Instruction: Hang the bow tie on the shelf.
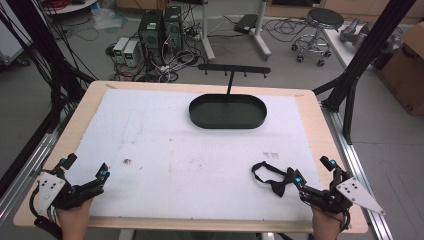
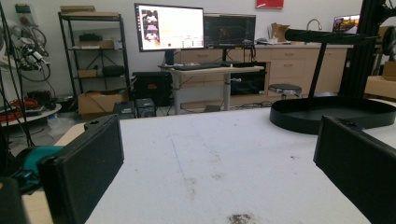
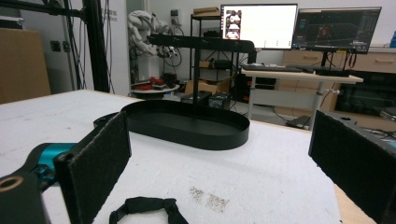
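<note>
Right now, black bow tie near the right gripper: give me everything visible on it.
The bow tie is all black, apparently fabric: a knotted bow with a thin neck strap curled into a loop on its left. It lies flat on the white table cover, near the front edge, just ahead of the open right gripper, whose jaws do not touch it. In the right gripper view its strap sits low between the jaws.

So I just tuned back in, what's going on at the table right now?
Nothing is being handled yet. A person holds the left gripper and the right gripper at the near edge of the table, both with jaws open and holding nothing. A black bow tie lies on the white mat just in front of the right gripper. The black oval tray with its hanger stand sits at the far side.
</note>
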Demonstrator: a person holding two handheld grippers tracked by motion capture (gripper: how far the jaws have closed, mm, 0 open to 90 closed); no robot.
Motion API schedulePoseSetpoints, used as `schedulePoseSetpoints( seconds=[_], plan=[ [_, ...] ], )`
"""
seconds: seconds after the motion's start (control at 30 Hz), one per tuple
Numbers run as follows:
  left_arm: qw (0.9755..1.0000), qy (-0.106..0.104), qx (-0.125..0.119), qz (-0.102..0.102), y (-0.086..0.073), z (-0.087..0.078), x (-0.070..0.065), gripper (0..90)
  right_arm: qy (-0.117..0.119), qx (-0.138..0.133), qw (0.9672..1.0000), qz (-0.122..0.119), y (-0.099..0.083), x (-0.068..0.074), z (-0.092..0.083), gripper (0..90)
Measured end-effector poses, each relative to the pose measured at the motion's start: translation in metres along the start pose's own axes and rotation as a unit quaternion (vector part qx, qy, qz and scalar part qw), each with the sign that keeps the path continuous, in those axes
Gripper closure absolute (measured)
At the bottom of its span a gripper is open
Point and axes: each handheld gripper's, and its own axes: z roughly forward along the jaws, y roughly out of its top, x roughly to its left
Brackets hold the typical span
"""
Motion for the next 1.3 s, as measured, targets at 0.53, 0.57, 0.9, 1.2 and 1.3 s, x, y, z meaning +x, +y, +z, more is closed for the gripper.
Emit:
schedulePoseSetpoints(
  seconds=[0.53,0.57,0.9,1.2,1.3],
  plan=[
    [1.0,-0.004,0.006,-0.001,0.0,0.0,-0.001,2.1,0.036,0.0,0.9993,-0.006,0.0,0.002,0.001,4.7],
    [1.0,-0.004,0.006,-0.002,0.0,0.001,-0.001,2.1,0.036,0.0,0.9993,-0.006,0.0,0.002,0.001,4.7],
    [1.0,-0.003,0.008,-0.002,-0.001,0.0,-0.001,2.1,0.148,0.097,0.9833,-0.043,-0.007,0.016,0.024,4.9],
    [1.0,-0.002,0.007,-0.003,-0.001,0.0,0.0,2.1,0.169,0.22,0.9588,-0.061,-0.022,0.029,0.047,21.6],
    [1.0,-0.002,0.007,-0.004,-0.001,0.001,0.0,2.1,0.16,0.246,0.9539,-0.065,-0.026,0.03,0.051,21.9]
  ],
)
